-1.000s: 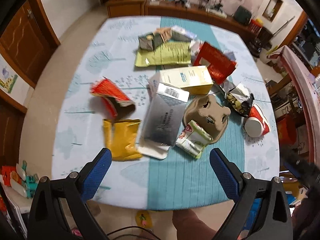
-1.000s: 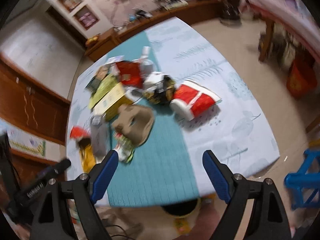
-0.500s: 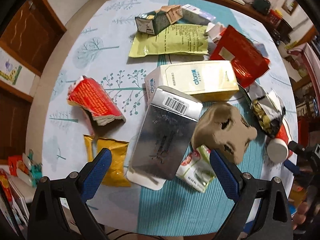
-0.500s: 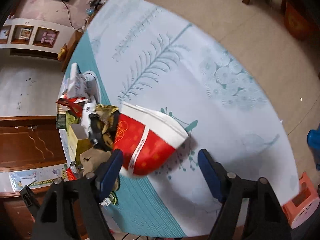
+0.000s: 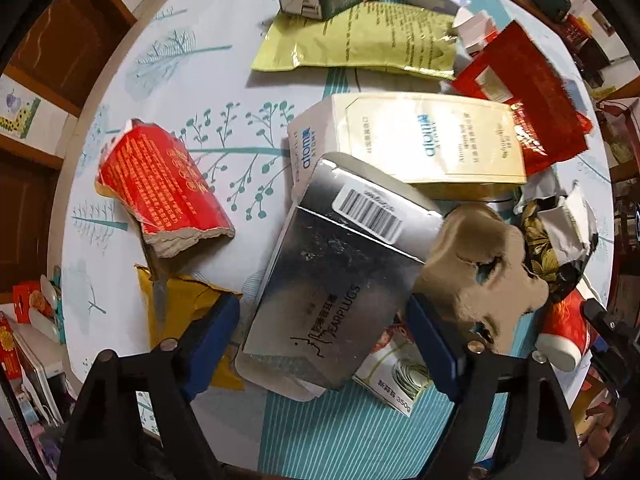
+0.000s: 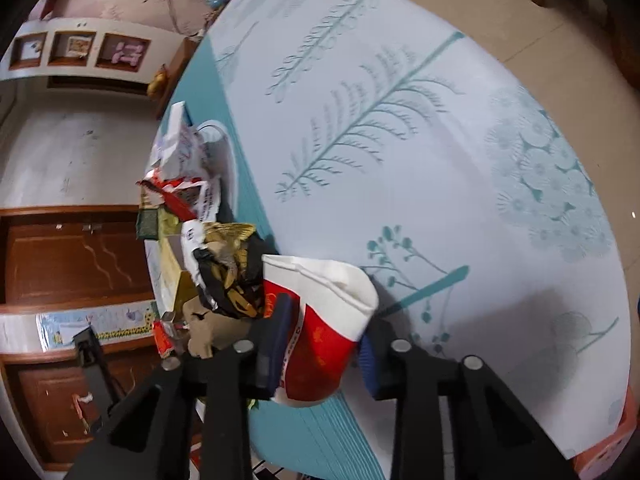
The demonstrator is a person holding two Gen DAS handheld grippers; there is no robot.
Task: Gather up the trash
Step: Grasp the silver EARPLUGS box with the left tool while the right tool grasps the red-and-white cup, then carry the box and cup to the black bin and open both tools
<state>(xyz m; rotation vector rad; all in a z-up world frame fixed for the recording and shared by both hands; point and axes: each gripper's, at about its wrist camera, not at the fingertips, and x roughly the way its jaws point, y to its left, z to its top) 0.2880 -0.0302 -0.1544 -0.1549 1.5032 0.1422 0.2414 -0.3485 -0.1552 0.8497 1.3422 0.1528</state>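
Grippers work both sides of a silver box. Left gripper straddles it, jaws closing, pads not yet touching. Right gripper, beyond the box, is closing on a squashed red paper cup; squeeze gently, so it cannot slip.

Green-white packet — half hidden under silver box and tool arm.
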